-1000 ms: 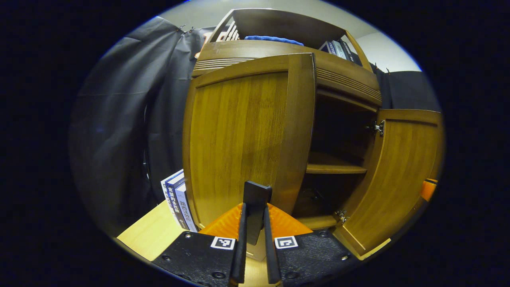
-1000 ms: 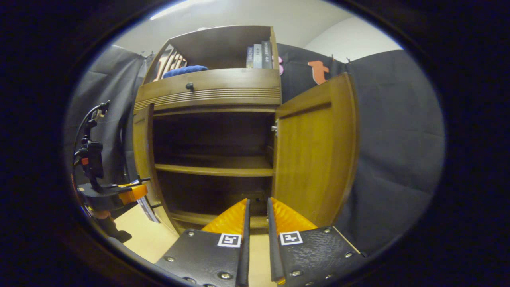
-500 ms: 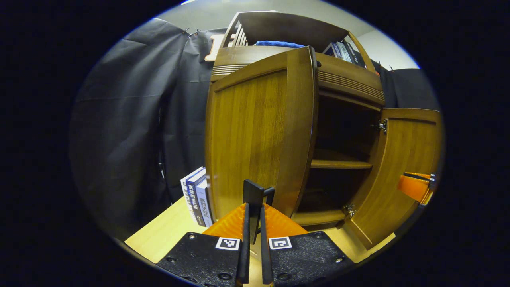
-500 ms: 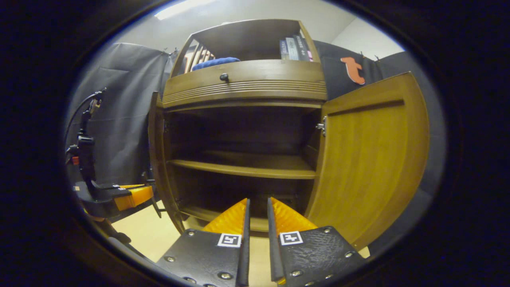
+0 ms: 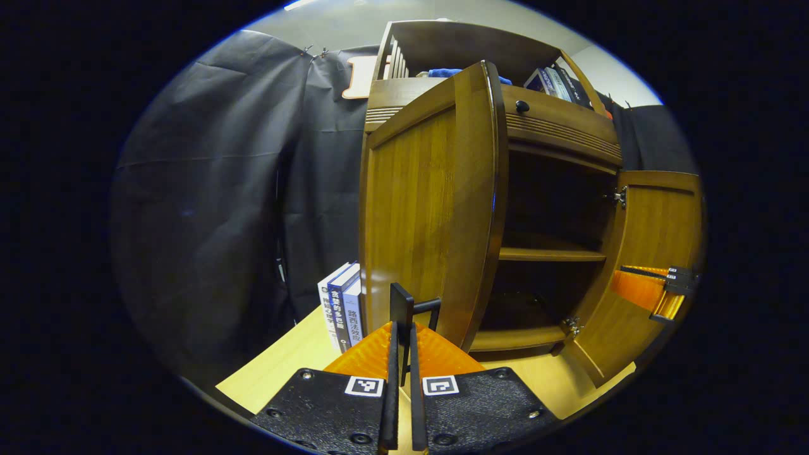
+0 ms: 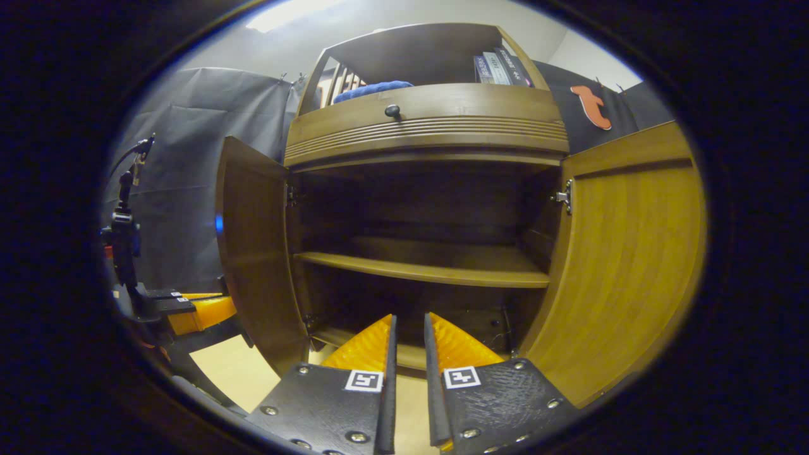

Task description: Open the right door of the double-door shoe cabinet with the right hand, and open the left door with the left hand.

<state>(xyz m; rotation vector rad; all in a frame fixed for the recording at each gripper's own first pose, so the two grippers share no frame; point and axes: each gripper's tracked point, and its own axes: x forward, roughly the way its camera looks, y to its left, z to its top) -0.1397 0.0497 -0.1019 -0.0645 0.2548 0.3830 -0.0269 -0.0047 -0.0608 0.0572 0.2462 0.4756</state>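
Note:
The wooden shoe cabinet [image 6: 430, 126] stands with both doors swung out. In the left gripper view the left door [image 5: 423, 208] is edge-on to me, and my left gripper [image 5: 401, 325] is shut on its black handle [image 5: 402, 300]. The right door [image 5: 663, 234] stands wide open at the right, with the right gripper [image 5: 651, 287] in front of it. In the right gripper view my right gripper [image 6: 407, 319] faces the dark inside, its fingers a narrow gap apart with nothing between them. The left door [image 6: 253, 253] and right door [image 6: 632, 259] flank the inner shelf [image 6: 423, 268]. The left gripper [image 6: 189, 309] sits low at the left.
Several books [image 5: 341, 303] stand on the pale wooden floor [image 5: 284, 360] beside the cabinet's left side. A drawer with a dark knob [image 6: 393, 111] runs above the doors. The open top shelf holds a blue cloth [image 6: 373, 90] and books [image 6: 499, 66]. Black cloth walls surround the cabinet.
The left door has swung farther open with my left gripper on its handle. The right gripper view has turned left, from the right door toward the cabinet's inside.

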